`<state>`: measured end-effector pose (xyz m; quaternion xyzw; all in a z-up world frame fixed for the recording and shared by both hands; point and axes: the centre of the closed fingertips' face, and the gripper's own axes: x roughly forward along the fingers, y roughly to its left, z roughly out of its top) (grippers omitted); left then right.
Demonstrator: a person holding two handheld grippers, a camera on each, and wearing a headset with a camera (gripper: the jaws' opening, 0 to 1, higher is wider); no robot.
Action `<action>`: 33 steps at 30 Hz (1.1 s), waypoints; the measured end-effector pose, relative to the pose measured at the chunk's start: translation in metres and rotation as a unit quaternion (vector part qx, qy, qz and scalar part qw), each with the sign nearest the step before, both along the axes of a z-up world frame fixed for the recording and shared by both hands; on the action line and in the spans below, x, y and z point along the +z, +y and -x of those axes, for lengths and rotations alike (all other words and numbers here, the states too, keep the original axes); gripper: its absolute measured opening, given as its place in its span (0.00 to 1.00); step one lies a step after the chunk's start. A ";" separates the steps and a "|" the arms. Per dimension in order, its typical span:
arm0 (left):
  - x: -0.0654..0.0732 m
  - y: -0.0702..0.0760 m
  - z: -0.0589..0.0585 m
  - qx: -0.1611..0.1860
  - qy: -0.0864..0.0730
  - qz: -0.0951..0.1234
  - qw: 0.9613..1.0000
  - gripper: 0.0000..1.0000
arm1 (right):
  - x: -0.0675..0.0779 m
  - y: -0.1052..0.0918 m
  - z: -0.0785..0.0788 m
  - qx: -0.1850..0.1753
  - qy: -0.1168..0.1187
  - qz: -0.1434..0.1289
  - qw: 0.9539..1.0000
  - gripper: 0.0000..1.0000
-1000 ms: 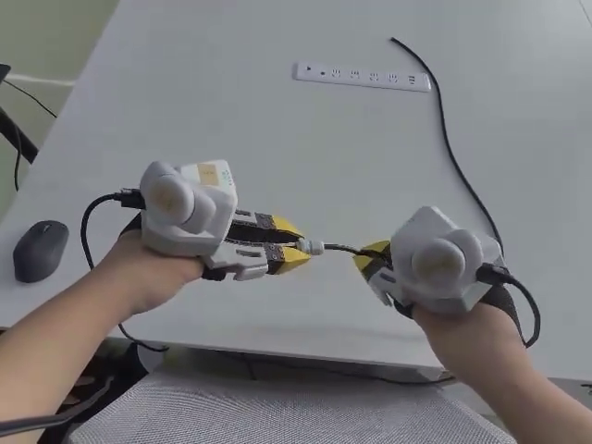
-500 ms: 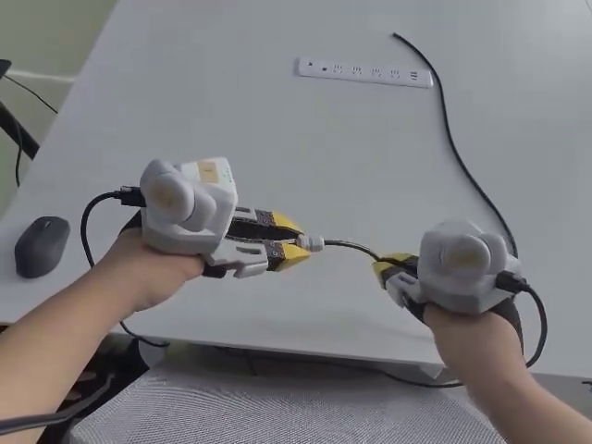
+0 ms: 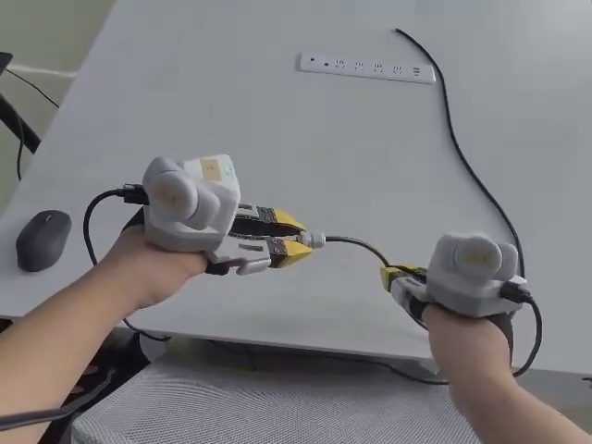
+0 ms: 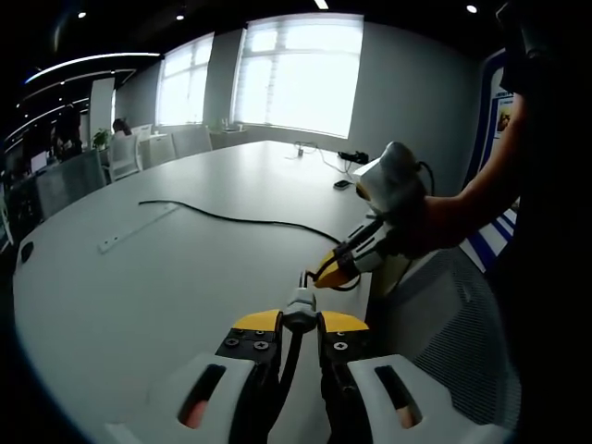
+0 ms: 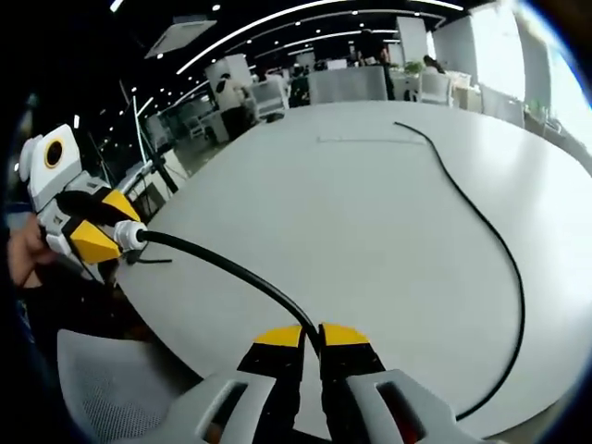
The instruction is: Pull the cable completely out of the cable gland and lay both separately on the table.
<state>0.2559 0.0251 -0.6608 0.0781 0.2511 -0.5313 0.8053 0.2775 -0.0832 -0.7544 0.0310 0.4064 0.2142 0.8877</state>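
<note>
The cable gland, pale grey, is pinched at the tips of the left claw, whose yellow-tipped jaws stand narrow around it. It is held in the air over the near edge of the white surface. The black cable comes out of the gland's front end and runs in a shallow arc to the right claw. That claw's jaws are pressed together on the cable, and it is held lower and nearer the person, off the surface's edge. The cable is not yet free of the gland.

Farther back on the surface lies a white power strip, and a long black cord curves from beside it toward the near right edge. A dark mouse rests at the left edge. A grey mesh chair sits below the surface.
</note>
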 end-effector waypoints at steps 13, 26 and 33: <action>0.001 0.004 -0.001 0.005 0.002 0.002 1.000 0.15 | 0.005 0.001 0.003 0.014 -0.008 0.001 1.000 0.02; 0.000 0.009 -0.002 0.009 0.006 0.000 1.000 0.15 | 0.023 0.013 0.015 0.087 -0.035 0.031 0.995 0.10; 0.000 0.010 0.000 0.007 0.007 0.000 1.000 0.15 | 0.049 0.028 0.018 0.141 -0.080 0.057 0.985 0.17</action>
